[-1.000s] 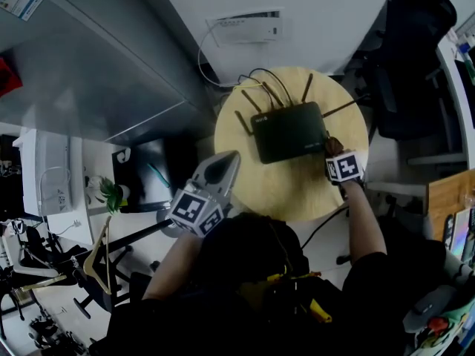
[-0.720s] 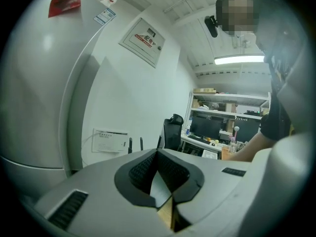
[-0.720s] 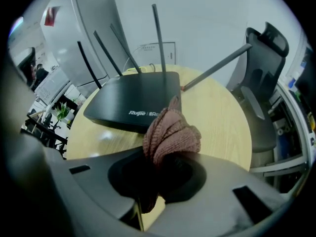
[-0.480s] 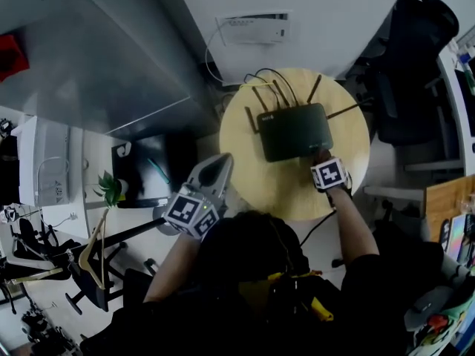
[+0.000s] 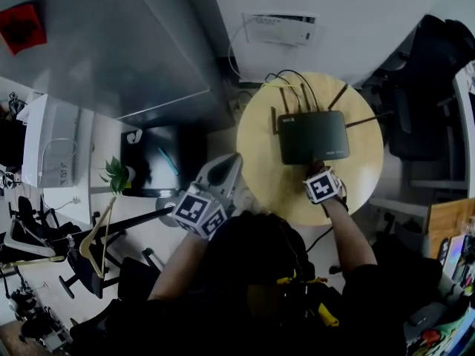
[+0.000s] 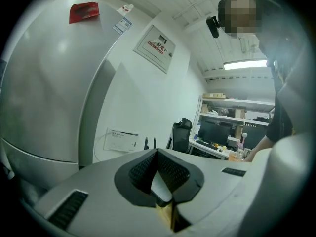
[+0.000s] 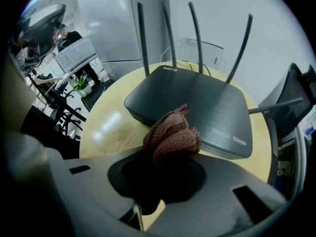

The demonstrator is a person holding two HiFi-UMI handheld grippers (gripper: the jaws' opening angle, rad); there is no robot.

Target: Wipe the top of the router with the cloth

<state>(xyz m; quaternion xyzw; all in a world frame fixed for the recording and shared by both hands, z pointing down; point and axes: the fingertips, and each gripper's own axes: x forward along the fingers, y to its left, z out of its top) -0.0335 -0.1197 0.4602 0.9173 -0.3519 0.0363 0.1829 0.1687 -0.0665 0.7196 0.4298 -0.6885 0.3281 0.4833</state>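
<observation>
**Step in hand: bringing the cloth to the router.**

The router (image 5: 313, 136) lies flat on the far half of the round table (image 5: 261, 170), with its antennae standing along its far edge and cables trailing over the table's far edge.

The right gripper (image 5: 320, 172) is over the near-right part of the table, at the router's near edge. Its jaws are pinched on a bunched brown knitted cloth (image 7: 171, 137), which bulges out past the jaw tips toward the router's near-left corner. The cloth overlaps that near edge in the right gripper view, but it may be resting on the casing or hanging just above it; the view does not settle this.

The left gripper (image 5: 225, 167) is held off the table's near-left edge, well apart from the router. Its jaw tips are pressed together with nothing between them, and it points into the room rather than at the work.

**Next move.** The wipe itself appears not yet begun. It calls for:
- lowering the cloth bundle flat onto the top panel
- sweeping it across toward the far edge, stopping short of the antennae
- keeping the pressure light, since nothing braces the router and it could slide on the smooth surface
</observation>
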